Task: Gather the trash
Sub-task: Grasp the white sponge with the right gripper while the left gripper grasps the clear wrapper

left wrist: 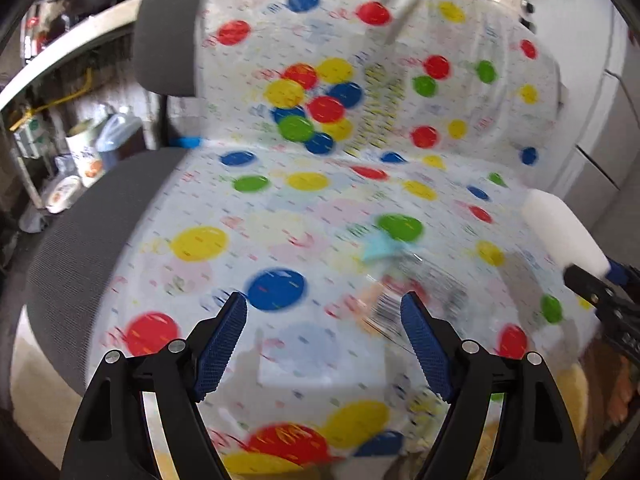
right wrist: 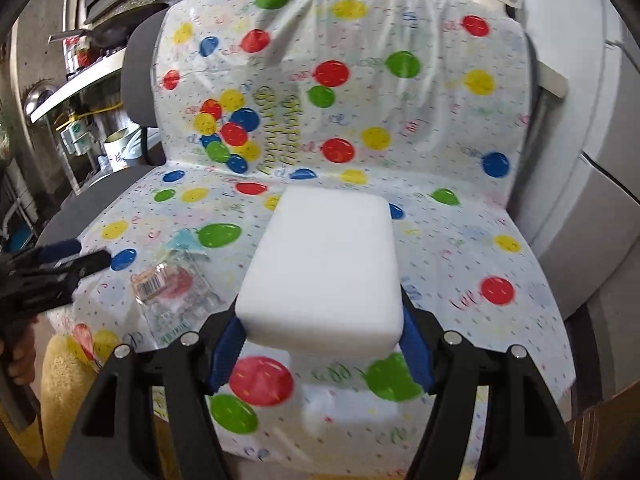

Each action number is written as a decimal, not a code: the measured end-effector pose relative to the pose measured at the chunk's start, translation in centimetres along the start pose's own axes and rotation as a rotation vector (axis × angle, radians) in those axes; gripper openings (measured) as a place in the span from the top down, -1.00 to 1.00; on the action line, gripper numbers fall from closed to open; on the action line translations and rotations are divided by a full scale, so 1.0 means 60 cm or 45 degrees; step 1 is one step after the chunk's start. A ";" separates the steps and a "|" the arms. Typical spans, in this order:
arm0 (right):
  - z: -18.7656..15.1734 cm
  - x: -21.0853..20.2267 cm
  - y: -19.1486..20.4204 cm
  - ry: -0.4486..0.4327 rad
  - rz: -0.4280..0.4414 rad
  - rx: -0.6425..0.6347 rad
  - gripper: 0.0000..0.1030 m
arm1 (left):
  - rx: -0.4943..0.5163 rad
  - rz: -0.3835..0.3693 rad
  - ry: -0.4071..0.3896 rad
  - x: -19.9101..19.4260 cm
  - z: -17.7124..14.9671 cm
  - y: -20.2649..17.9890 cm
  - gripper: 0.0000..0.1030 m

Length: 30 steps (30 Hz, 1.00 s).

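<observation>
1. The right hand-held gripper (right wrist: 320,344) clamps a white foam block (right wrist: 324,268) between its blue pads, above the chair seat.
2. The left hand-held gripper (left wrist: 324,320) hangs with jaws wide apart, holding nothing.
3. A clear plastic wrapper (right wrist: 176,284) lies on the balloon-print sheet (right wrist: 460,240) covering the chair (left wrist: 80,248), just ahead of the left gripper.

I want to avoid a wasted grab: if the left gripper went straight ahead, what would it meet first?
Probably the clear plastic wrapper lying on the balloon-print sheet, just ahead of the open left gripper; depth is unclear.
</observation>
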State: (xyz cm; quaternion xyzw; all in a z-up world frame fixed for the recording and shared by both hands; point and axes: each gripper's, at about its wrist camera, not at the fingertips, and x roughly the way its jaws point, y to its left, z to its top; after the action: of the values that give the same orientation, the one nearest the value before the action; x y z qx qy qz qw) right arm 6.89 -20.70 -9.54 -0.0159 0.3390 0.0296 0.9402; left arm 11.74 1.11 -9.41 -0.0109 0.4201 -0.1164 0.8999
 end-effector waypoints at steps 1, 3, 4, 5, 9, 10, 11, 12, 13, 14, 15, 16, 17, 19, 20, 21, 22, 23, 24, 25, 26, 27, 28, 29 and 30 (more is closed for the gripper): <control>-0.007 -0.002 -0.006 0.004 0.003 0.016 -0.30 | 0.006 -0.008 0.015 0.007 -0.005 -0.007 -0.54; -0.021 -0.009 -0.015 0.009 0.005 0.038 -0.30 | 0.025 0.012 0.041 0.029 -0.015 -0.020 -0.54; -0.027 -0.010 -0.017 0.011 0.003 0.049 -0.30 | 0.032 0.017 0.048 0.038 -0.018 -0.025 -0.54; -0.032 -0.011 -0.020 0.014 0.004 0.055 -0.30 | 0.037 0.011 0.055 0.048 -0.020 -0.030 -0.52; -0.051 -0.018 -0.025 0.013 -0.006 0.064 -0.30 | 0.096 0.042 0.019 0.066 -0.025 -0.051 -0.46; -0.056 -0.021 -0.028 0.013 -0.010 0.067 -0.30 | 0.115 0.048 0.010 0.068 -0.025 -0.057 -0.39; -0.059 -0.023 -0.030 0.011 -0.012 0.068 -0.30 | 0.127 0.050 -0.003 0.068 -0.023 -0.060 -0.29; -0.062 -0.024 -0.031 0.008 -0.014 0.070 -0.30 | 0.145 0.053 -0.018 0.068 -0.022 -0.066 -0.15; -0.065 -0.026 -0.033 0.005 -0.014 0.073 -0.30 | 0.172 0.058 -0.033 0.069 -0.021 -0.073 -0.06; -0.067 -0.027 -0.035 0.003 -0.015 0.079 -0.30 | 0.190 0.063 -0.042 0.068 -0.021 -0.078 0.16; -0.069 -0.029 -0.037 0.001 -0.015 0.084 -0.30 | 0.212 0.066 -0.051 0.070 -0.019 -0.083 0.49; -0.070 -0.031 -0.037 -0.002 -0.019 0.086 -0.30 | 0.223 0.068 -0.061 0.070 -0.016 -0.086 0.62; -0.070 -0.032 -0.038 -0.007 -0.022 0.087 -0.30 | 0.220 0.060 -0.067 0.068 -0.012 -0.088 0.88; -0.070 -0.037 -0.041 -0.018 -0.025 0.087 -0.30 | 0.195 0.018 -0.078 0.059 -0.003 -0.087 0.95; -0.070 -0.039 -0.043 -0.024 -0.025 0.088 -0.30 | 0.187 -0.008 -0.099 0.049 0.002 -0.088 0.97; -0.070 -0.042 -0.044 -0.035 -0.026 0.092 -0.30 | 0.182 -0.026 -0.128 0.036 0.007 -0.090 0.98; -0.069 -0.044 -0.046 -0.042 -0.026 0.096 -0.30 | 0.177 -0.044 -0.147 0.028 0.010 -0.091 0.99; -0.069 -0.046 -0.047 -0.049 -0.026 0.100 -0.30 | 0.164 -0.077 -0.169 0.014 0.016 -0.091 1.00; -0.068 -0.049 -0.048 -0.057 -0.027 0.105 -0.30 | 0.149 -0.104 -0.187 0.002 0.021 -0.090 1.00; -0.067 -0.051 -0.050 -0.066 -0.028 0.110 -0.30 | 0.139 -0.120 -0.200 -0.007 0.025 -0.091 1.00; -0.066 -0.055 -0.052 -0.079 -0.029 0.117 -0.30 | 0.131 -0.141 -0.224 -0.020 0.031 -0.092 1.00; -0.065 -0.059 -0.055 -0.090 -0.030 0.124 -0.30 | 0.126 -0.156 -0.244 -0.031 0.036 -0.096 1.00; -0.065 -0.063 -0.058 -0.101 -0.031 0.131 -0.30 | 0.124 -0.170 -0.259 -0.038 0.039 -0.099 1.00; -0.064 -0.069 -0.062 -0.115 -0.037 0.140 -0.30 | 0.121 -0.193 -0.280 -0.049 0.044 -0.104 1.00; -0.064 -0.075 -0.067 -0.129 -0.045 0.149 -0.30 | 0.118 -0.220 -0.296 -0.059 0.048 -0.109 1.00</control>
State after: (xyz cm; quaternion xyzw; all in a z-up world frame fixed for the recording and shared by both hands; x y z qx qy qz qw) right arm 1.25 -25.08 -9.57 0.0346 0.2916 -0.0061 0.9559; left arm 10.43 -4.73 -4.13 -0.0190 0.3048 -0.2106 0.9287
